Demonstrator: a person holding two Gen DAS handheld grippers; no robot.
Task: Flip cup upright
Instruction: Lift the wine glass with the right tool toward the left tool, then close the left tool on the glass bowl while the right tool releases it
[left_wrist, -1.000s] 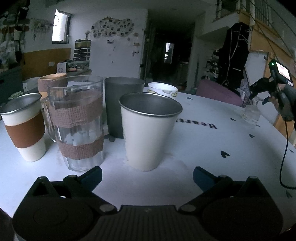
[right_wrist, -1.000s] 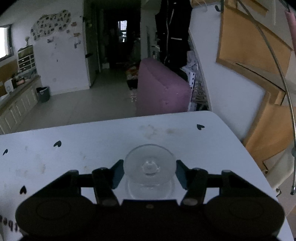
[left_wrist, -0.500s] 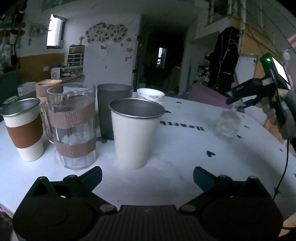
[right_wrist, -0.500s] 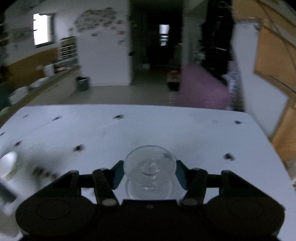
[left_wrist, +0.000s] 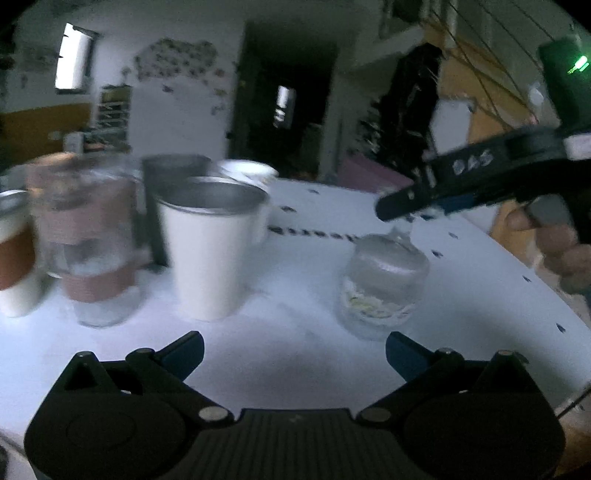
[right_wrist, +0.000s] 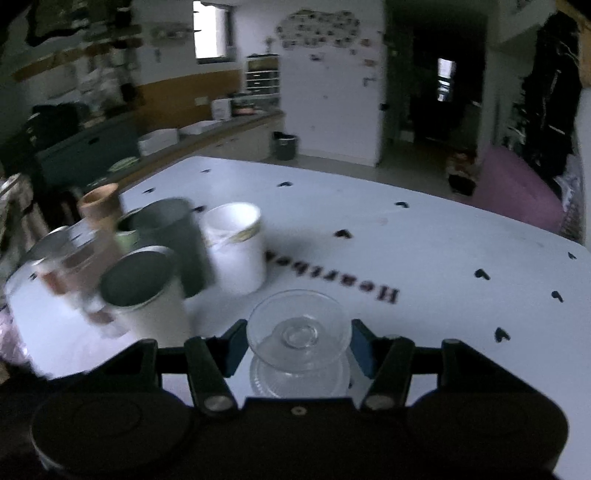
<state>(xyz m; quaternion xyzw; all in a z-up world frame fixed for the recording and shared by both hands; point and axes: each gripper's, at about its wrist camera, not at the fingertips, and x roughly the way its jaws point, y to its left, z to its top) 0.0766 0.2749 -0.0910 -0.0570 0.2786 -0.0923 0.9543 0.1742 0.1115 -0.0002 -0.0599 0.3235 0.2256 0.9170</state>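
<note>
Currently I am viewing the clear glass cup (right_wrist: 298, 334) between the blue fingertips (right_wrist: 236, 345) of the right gripper (right_wrist: 297, 343), which is clamping it on both sides. Its base is facing the right wrist camera and its wider rim is sitting lower, toward the white table (right_wrist: 424, 258), so the cup is inverted. From the left wrist view, the same cup (left_wrist: 384, 284) is appearing base-up with its rim at the table surface (left_wrist: 295, 343), and the right gripper (left_wrist: 424, 206) is reaching down to it from above; whether the rim is touching the table I cannot tell.

I am holding the left gripper (left_wrist: 294, 352) low over the table with its jaws spread wide and nothing between them; the cup is standing just beyond its right fingertip (left_wrist: 400, 349).

Left of the cup, a white metal tumbler (left_wrist: 212, 251) is standing upright. Farther left, a clear glass pitcher (left_wrist: 92, 243) with brown bands and a white cup with a brown sleeve (left_wrist: 14, 254) are standing, both blurred. Behind the tumbler, a dark grey cup (left_wrist: 166, 206) and a white bowl (left_wrist: 247, 171) are sitting on the table.
</note>
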